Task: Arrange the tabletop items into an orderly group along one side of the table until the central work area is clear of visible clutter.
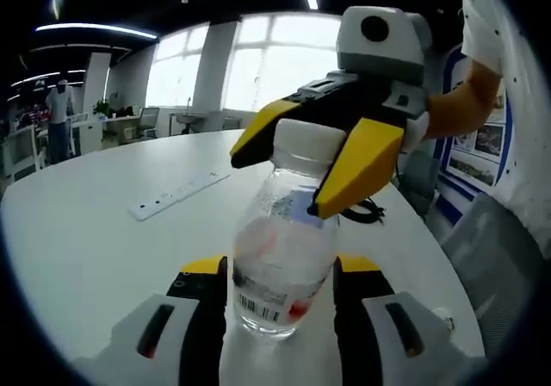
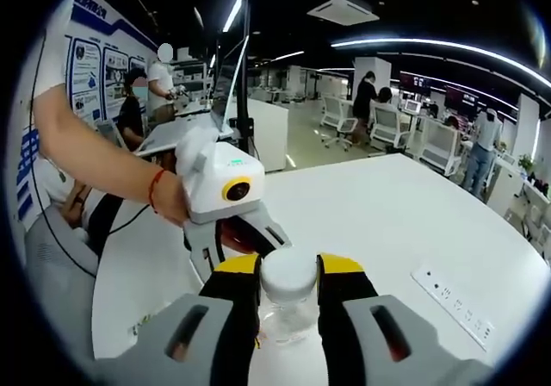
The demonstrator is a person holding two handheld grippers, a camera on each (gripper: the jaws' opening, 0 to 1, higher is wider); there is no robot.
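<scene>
A clear plastic bottle [image 1: 280, 257] with a white cap [image 1: 303, 139] stands on the white tabletop [image 1: 95, 248]. The left tool [image 1: 282, 293] has its jaws at both sides of the bottle's lower body, closed against it as far as I can judge. The right tool [image 2: 288, 276] closes on the cap from above. If the two tools pull in different directions, the light bottle may tip or slip, or roll toward the power strip [image 1: 176, 194].

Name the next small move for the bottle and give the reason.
Probably twist the right gripper to loosen the white cap. Its fingers sit on either side of the cap while the left gripper braces the clear bottle low on the white table, a two-handed uncapping setup.
</scene>
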